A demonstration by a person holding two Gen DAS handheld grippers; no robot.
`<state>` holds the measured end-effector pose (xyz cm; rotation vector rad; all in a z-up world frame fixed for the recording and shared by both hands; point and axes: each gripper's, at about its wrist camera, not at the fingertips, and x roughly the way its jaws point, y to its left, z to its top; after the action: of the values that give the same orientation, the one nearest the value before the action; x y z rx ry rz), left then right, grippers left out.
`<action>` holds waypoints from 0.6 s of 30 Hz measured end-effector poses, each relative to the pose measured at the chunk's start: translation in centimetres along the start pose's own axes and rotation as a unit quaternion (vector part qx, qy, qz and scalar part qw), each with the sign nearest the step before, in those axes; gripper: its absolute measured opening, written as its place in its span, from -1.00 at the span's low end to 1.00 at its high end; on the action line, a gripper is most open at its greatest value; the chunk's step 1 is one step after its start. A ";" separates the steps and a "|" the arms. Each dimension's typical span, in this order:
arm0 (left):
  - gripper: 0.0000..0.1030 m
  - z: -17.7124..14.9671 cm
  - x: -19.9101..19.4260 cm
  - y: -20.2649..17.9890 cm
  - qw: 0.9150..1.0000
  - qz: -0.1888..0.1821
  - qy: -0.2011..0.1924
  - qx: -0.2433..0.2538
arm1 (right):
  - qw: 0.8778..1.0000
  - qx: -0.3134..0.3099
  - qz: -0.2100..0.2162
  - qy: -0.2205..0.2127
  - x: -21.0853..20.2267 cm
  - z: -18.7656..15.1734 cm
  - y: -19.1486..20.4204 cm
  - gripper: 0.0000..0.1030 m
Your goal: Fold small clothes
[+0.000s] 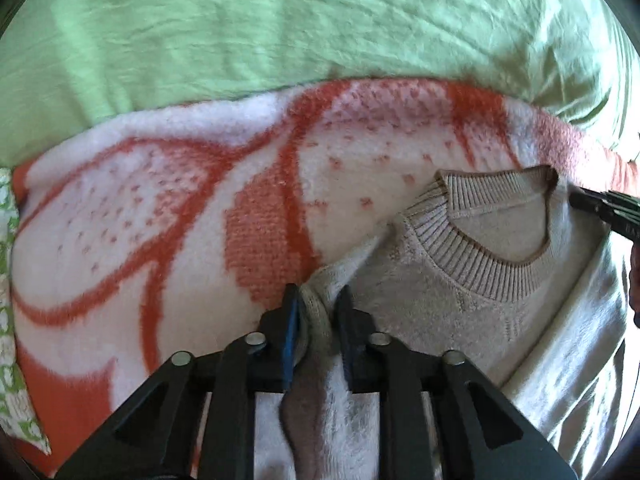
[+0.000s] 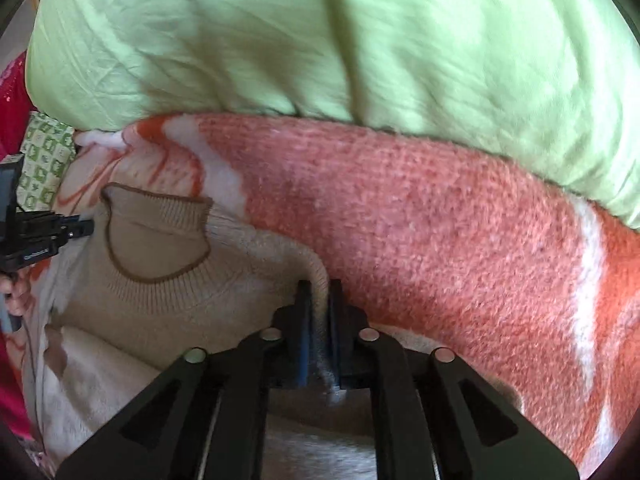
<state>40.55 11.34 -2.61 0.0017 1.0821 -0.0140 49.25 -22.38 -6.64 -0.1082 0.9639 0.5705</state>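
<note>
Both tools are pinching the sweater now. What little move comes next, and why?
Probably lift both shoulders a little and pull them gently apart. The left tool and the right tool each pinch a shoulder edge of the beige sweater, which lies rumpled on the orange and white blanket. Stretching it flat would likely make folding easier.

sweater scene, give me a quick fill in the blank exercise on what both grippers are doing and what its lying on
1. Each gripper, left gripper and right gripper, is shut on a fold of the beige ____.
2. The sweater lies on an orange and white ____.
3. Beyond the blanket is a bulky duvet coloured ____.

Missing words: sweater; blanket; green
</note>
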 end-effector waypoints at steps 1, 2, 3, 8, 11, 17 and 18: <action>-0.45 0.4 -1.4 0.9 1.000 0.000 -0.001 -0.007 | 1.000 0.003 -0.009 -0.002 -0.5 0.1 0.7 -0.54; -0.37 0.0 -2.4 1.4 1.000 0.001 0.002 -0.017 | 1.000 0.011 -0.009 -0.010 -1.4 0.1 1.0 -0.46; -0.20 -0.6 -3.4 1.6 1.000 0.003 0.004 -0.027 | 1.000 0.017 -0.003 -0.021 -2.3 0.3 1.5 -0.33; 0.07 -7.7 -9.5 4.7 0.996 -0.018 -0.011 -0.091 | 0.994 0.049 0.071 -0.062 -7.8 -2.9 5.6 -0.05; 0.07 -14.1 -12.5 5.8 0.991 -0.028 -0.002 -0.129 | 0.991 0.052 0.113 -0.051 -9.1 -6.1 8.8 -0.04; 0.17 -26.3 -16.4 5.3 0.985 -0.039 0.048 -0.160 | 0.985 0.067 0.161 -0.008 -10.3 -13.8 13.0 -0.04; 0.19 -28.0 -17.1 4.6 0.987 -0.045 0.057 -0.146 | 0.984 0.068 0.167 -0.001 -10.3 -14.9 13.9 -0.04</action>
<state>7.85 16.37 -0.73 -0.3130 1.1901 0.0644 26.62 -19.78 -4.79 0.1807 1.0234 0.8101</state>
